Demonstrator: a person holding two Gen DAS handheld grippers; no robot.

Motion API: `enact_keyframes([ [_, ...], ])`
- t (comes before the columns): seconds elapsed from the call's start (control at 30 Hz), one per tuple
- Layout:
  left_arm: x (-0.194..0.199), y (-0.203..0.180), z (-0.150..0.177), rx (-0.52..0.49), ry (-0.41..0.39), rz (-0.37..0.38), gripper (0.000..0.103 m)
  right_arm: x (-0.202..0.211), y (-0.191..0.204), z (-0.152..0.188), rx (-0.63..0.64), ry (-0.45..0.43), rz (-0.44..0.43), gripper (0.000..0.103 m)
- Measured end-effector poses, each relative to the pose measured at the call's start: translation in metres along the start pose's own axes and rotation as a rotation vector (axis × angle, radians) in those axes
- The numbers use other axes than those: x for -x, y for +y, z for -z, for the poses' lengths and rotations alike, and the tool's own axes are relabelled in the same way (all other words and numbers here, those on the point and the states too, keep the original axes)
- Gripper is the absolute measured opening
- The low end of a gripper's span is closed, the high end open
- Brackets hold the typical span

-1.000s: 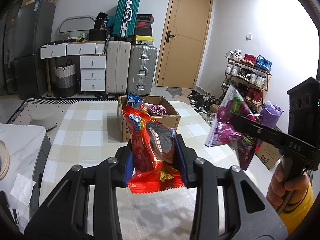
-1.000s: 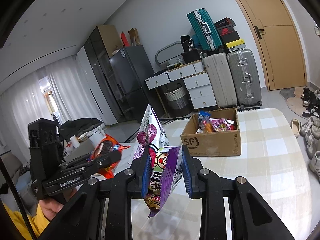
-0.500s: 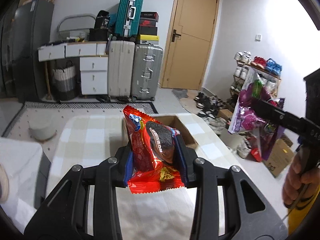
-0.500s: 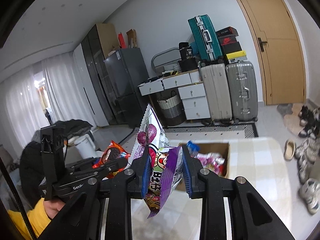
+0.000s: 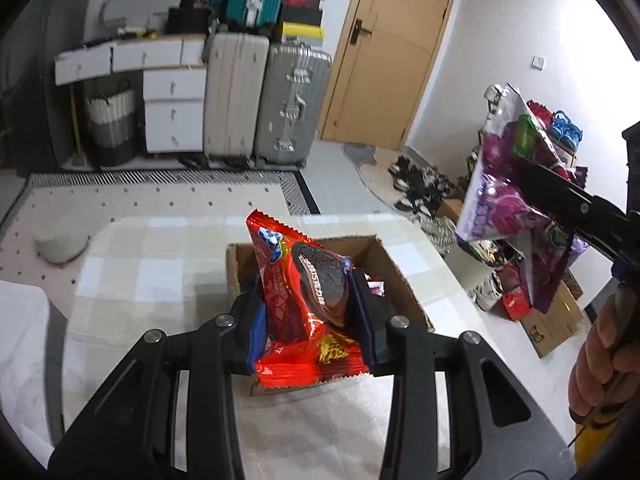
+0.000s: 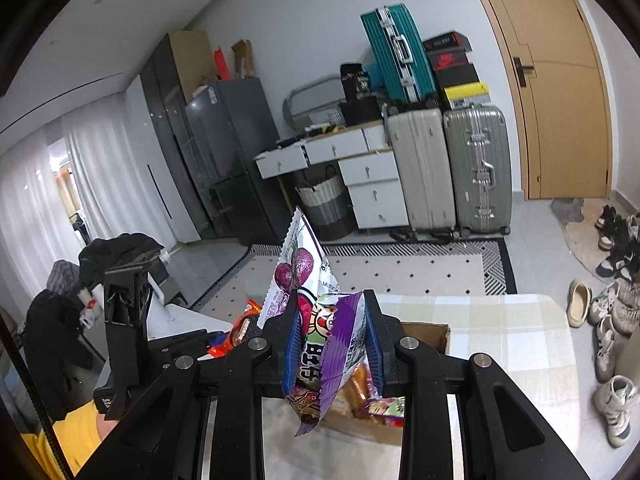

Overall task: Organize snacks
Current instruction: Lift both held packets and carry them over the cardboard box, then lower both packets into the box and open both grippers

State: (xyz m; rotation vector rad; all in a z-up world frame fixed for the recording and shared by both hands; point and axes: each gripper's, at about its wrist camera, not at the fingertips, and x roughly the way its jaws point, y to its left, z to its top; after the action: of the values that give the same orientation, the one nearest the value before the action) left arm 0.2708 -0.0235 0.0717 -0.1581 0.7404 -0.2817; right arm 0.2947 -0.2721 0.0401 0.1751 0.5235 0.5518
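Checked tablecloth (image 5: 132, 268) below, and the left gripper (image 5: 310, 312) pinches a red cookie packet (image 5: 304, 300) at its middle, right over the cardboard box (image 5: 394, 276). Beside the box, the right gripper (image 6: 330, 352) clamps purple snack bags (image 6: 320, 344). Light, crinkly, slippery stuff; mid-body looks the safest hold.

I count one red cookie packet (image 5: 308, 300), two purple snack packets (image 6: 320, 344), one cardboard box (image 5: 400, 276), three suitcases (image 5: 292, 100) and two tongs (image 5: 306, 304).
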Motion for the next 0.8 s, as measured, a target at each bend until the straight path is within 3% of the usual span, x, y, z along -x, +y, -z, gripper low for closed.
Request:
enact_keyframes([
  [0.33,-0.090,0.015,-0.014,-0.003,0.104,-0.017,0.033,-0.067,-0.041,-0.002,-0.027,0.074,0.032,0.028],
  [0.8,-0.141,0.023,0.001,-0.019,0.162,0.014,0.033,-0.126,-0.073,0.020,-0.065,0.162,0.051,0.028],
])
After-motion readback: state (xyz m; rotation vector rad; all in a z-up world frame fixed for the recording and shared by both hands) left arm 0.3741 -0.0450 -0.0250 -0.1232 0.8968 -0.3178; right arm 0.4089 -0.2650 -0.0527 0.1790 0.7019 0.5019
